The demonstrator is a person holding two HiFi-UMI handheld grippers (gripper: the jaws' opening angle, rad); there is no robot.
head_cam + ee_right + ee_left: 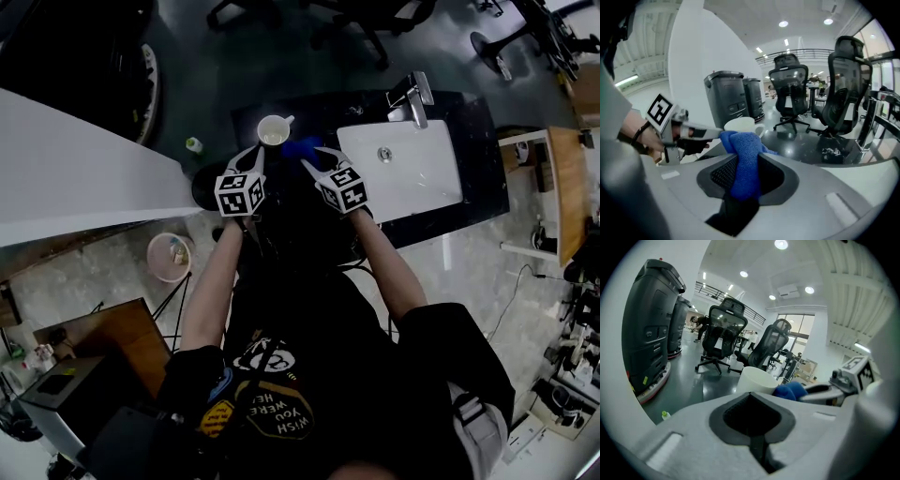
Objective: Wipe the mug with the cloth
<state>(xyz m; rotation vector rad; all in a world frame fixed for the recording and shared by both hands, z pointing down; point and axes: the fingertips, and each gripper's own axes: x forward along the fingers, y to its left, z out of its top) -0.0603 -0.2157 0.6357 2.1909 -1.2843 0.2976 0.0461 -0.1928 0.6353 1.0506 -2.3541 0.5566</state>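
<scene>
A white mug (273, 130) stands upright on the black counter (473, 141), left of the sink. My left gripper (249, 157) is just in front of it, its jaws shut with nothing seen between them. In the left gripper view the mug (757, 379) rises right behind the tips of the left gripper (751, 397); whether they touch I cannot tell. My right gripper (317, 159) is shut on a blue cloth (302, 148). The cloth (744, 171) is bunched between the pads of the right gripper (744, 157) and reaches up against the side of the mug (740, 125).
A white sink (403, 173) with a chrome faucet (415, 98) lies right of the mug. A white slab (66, 169) runs along the left. On the floor are a small green-capped bottle (193, 144), a pink bucket (171, 256) and office chairs (792, 89).
</scene>
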